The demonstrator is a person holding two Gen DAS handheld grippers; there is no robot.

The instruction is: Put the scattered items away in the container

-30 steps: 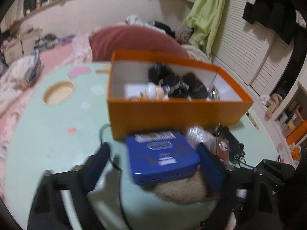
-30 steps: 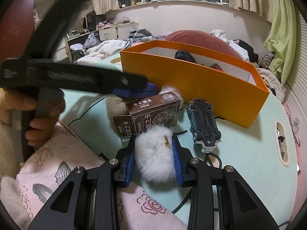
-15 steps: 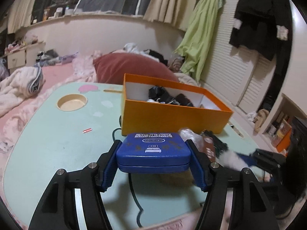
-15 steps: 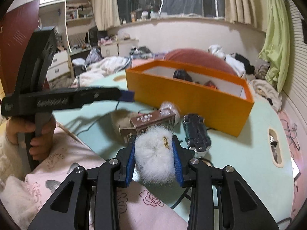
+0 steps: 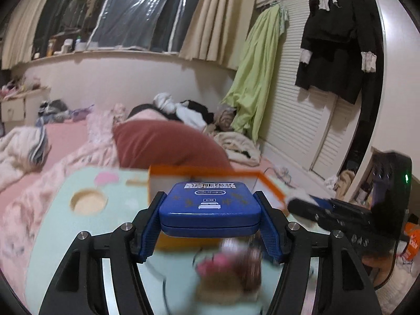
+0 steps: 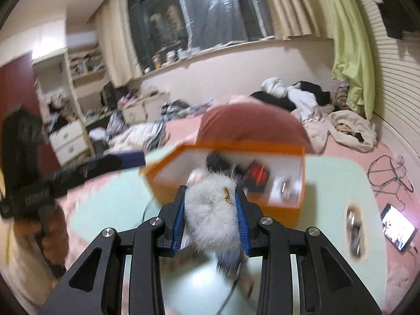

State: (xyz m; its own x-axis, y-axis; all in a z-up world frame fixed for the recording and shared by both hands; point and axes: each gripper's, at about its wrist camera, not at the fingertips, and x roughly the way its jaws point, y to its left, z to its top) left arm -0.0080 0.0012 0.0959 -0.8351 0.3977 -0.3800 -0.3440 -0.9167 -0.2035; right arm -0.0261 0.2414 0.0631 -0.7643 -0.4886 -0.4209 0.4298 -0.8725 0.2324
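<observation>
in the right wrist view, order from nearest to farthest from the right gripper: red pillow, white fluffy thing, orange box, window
1. White fluffy thing: clamped between the right gripper pads.
2. Orange box: just ahead, on the mint table.
3. Red pillow: behind the box, on the bed.
4. Window: far wall, above the ledge.

frames: matte black, angular struts with cut-out slots
pads (image 5: 151, 232): blue, ribbed
screws (image 6: 265, 220): round, silver, on each finger joint
</observation>
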